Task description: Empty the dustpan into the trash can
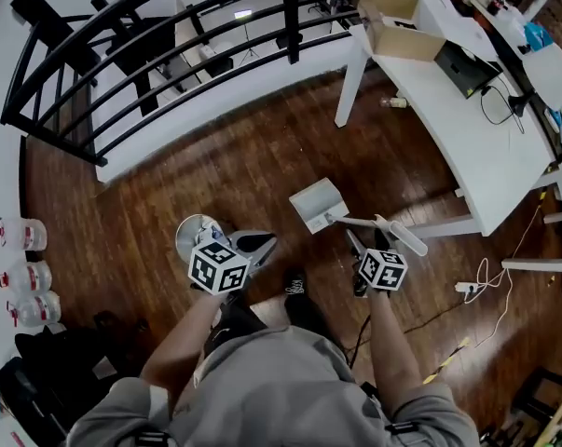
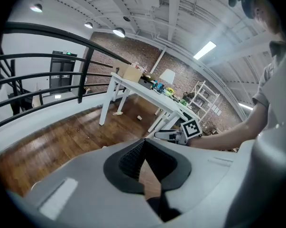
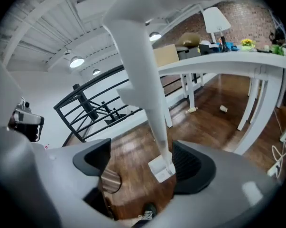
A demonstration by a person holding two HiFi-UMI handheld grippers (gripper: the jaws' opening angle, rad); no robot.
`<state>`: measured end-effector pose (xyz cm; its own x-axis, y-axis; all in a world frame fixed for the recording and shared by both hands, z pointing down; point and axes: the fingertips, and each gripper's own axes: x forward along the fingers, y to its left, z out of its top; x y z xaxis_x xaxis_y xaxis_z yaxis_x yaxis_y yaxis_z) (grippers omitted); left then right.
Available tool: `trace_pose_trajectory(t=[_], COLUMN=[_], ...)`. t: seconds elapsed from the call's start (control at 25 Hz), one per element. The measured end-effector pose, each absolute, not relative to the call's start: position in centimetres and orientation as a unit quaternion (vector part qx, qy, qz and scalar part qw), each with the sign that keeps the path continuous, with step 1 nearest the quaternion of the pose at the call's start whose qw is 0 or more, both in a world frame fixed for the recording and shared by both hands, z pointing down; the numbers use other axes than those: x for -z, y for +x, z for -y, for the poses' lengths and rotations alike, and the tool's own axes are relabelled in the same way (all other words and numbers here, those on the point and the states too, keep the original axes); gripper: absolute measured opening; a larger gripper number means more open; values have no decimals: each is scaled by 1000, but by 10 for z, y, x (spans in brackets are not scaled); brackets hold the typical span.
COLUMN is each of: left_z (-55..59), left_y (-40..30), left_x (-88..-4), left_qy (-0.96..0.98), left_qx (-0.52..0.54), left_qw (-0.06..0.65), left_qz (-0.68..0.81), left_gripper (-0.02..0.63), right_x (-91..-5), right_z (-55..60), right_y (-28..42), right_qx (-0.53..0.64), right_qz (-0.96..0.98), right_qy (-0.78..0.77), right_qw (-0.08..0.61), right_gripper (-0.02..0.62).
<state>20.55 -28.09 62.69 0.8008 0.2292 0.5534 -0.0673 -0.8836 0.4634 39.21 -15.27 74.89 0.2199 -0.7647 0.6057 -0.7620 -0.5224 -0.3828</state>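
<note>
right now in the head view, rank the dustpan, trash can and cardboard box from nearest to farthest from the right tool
1. dustpan: its handle lies between the open jaws of the right tool.
2. trash can: on the floor, off to the left.
3. cardboard box: at the far end of the white table.

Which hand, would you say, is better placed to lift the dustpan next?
Right. The dustpan handle stands between the right tongs, which are open around it. The left tongs are shut, over by the trash can, away from the handle.
</note>
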Motion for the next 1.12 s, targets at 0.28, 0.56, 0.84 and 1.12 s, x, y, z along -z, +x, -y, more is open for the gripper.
trace_pose_trajectory(t=[0.28, 0.56, 0.84, 1.12], left_z=[317, 375, 417, 437], left_y=[172, 90, 10, -56], left_x=[-590, -518, -428, -384], left_qy=[938, 959, 965, 955], left_qx=[-259, -165, -69, -31], left_qw=[226, 193, 144, 126], left_qz=[42, 129, 210, 268], left_gripper=[5, 5, 5, 5], right_x=[-738, -555, -417, -354], right_z=[205, 362, 423, 441], right_y=[310, 180, 71, -13], right_qx=[413, 189, 96, 60], right_qz=[-594, -784, -861, -899], right_qy=[-689, -592, -500, -433], right_qw=[-43, -17, 15, 29], right_gripper=[178, 2, 2, 2])
